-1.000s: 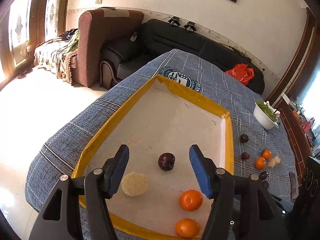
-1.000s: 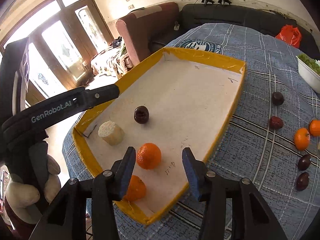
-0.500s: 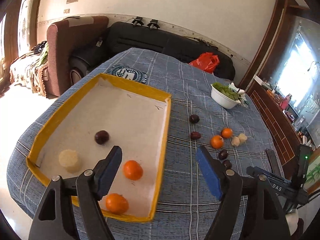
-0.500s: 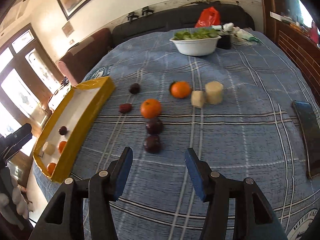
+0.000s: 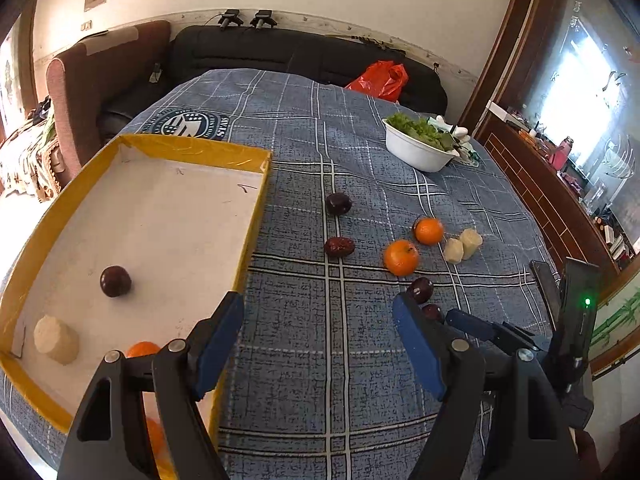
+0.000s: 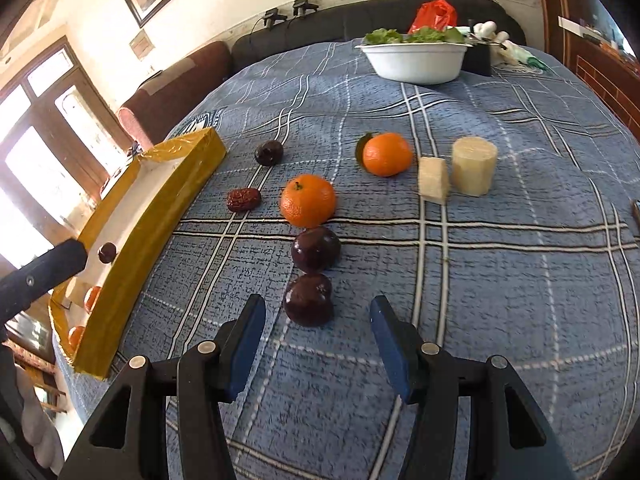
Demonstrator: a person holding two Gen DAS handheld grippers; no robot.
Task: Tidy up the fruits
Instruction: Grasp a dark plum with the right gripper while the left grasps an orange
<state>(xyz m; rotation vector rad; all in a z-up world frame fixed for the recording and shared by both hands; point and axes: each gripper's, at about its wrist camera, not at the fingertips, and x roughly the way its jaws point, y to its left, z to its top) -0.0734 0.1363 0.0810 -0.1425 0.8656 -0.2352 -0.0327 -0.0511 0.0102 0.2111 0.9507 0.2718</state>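
A yellow-rimmed tray (image 5: 256,208) lies at the left and holds a dark plum (image 5: 115,281), a pale cylinder piece (image 5: 56,339) and two oranges (image 5: 142,349). On the blue plaid cloth lie two oranges (image 6: 307,200), dark plums (image 6: 309,300), a red date (image 6: 243,199) and two pale pieces (image 6: 474,166). My right gripper (image 6: 316,338) is open, low over the cloth, with the nearest plum just ahead between its fingertips. My left gripper (image 5: 318,344) is open and empty above the cloth beside the tray's right rim.
A white bowl of greens (image 6: 414,60) stands at the far side of the table. A red bag (image 5: 380,80) lies on the black sofa behind. A dark phone (image 5: 546,288) lies at the table's right edge. The right gripper's body shows in the left wrist view (image 5: 576,332).
Both grippers swung right, away from over the tray, toward the loose fruit on the cloth. The right gripper came down close to the nearest plum. Both stayed open.
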